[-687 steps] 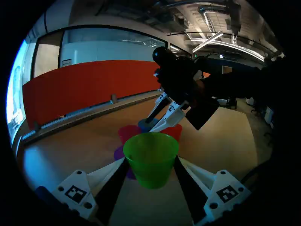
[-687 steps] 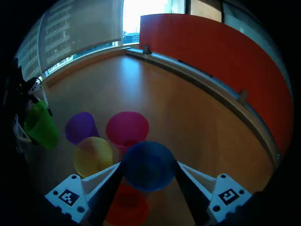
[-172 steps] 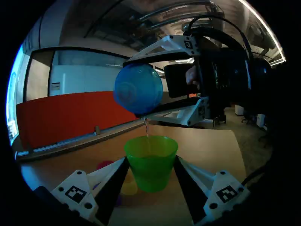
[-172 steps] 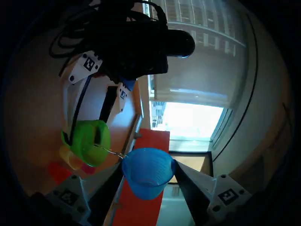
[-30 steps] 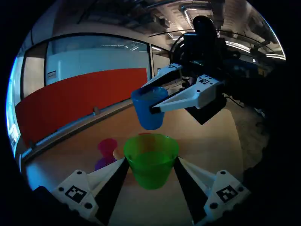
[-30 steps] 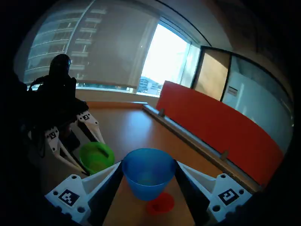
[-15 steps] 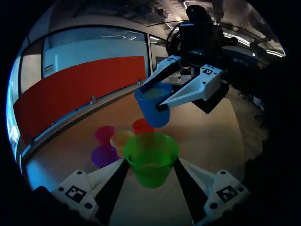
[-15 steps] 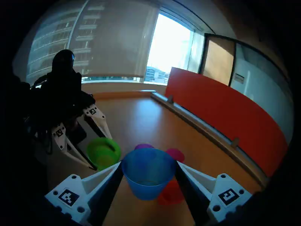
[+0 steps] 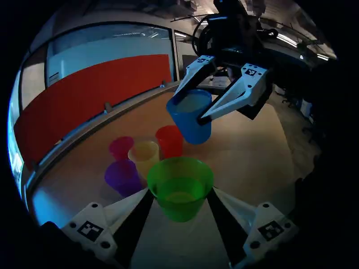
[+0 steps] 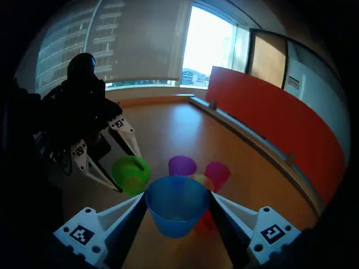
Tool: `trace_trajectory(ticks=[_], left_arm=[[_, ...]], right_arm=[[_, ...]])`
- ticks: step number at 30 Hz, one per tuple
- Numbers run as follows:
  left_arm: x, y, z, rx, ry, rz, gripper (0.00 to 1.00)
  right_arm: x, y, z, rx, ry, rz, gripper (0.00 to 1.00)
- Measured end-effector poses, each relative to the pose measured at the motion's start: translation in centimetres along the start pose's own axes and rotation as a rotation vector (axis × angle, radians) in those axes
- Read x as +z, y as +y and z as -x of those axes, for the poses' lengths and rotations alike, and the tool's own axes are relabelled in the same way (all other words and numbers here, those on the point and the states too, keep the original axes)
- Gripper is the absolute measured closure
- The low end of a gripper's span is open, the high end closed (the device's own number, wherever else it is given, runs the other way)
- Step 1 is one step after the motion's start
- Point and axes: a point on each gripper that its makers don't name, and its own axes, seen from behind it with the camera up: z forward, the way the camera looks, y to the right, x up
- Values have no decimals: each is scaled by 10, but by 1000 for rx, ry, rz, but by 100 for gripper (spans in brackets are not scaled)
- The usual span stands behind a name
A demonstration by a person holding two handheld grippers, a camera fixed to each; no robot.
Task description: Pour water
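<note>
**Two cups held in two grippers over a wooden table**

The wooden table [image 9: 251, 148] spans the lower half of both views. In the left gripper view a long red partition [image 9: 89, 89] runs along its far edge, from 9 o'clock round to 12. In the right gripper view a bright window [image 10: 208, 49] stands at 12 o'clock.

The left gripper [image 9: 179, 197] sits at 6 o'clock in its own view, both fingers pressed against the sides of the green cup [image 9: 180, 179]. That cup is upright, with water in its lower part. In the right gripper view this pair appears at 10 o'clock from the centre, under a dark hand.

The right gripper [image 10: 177, 201] clamps the blue cup [image 9: 190, 121] between its two fingers, mouth up. Seen from the left gripper view, it hangs at 12 o'clock from the green cup, apart from it and tipped slightly. Whether any water is in the blue cup I cannot tell.

Four smaller cups stand close together on the table at 10 to 11 o'clock from the green cup:
- the purple cup [image 9: 122, 177] is nearest;
- the yellow cup [image 9: 144, 157] is just beside it;
- the pink cup [image 9: 121, 147] is behind;
- the red cup [image 9: 170, 140] is at the right of the group.
</note>
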Motion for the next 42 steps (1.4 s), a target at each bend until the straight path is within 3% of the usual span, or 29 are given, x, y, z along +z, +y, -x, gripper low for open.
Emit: trace_trajectory(ticks=[21,42], left_arm=[[10,0,15,-20,-17,19,17],[18,-5,38,1,-102,29,17]], right_arm=[[11,-6,32,8,-70,-43,6],[23,-15,60,-31,-163,-94,5]])
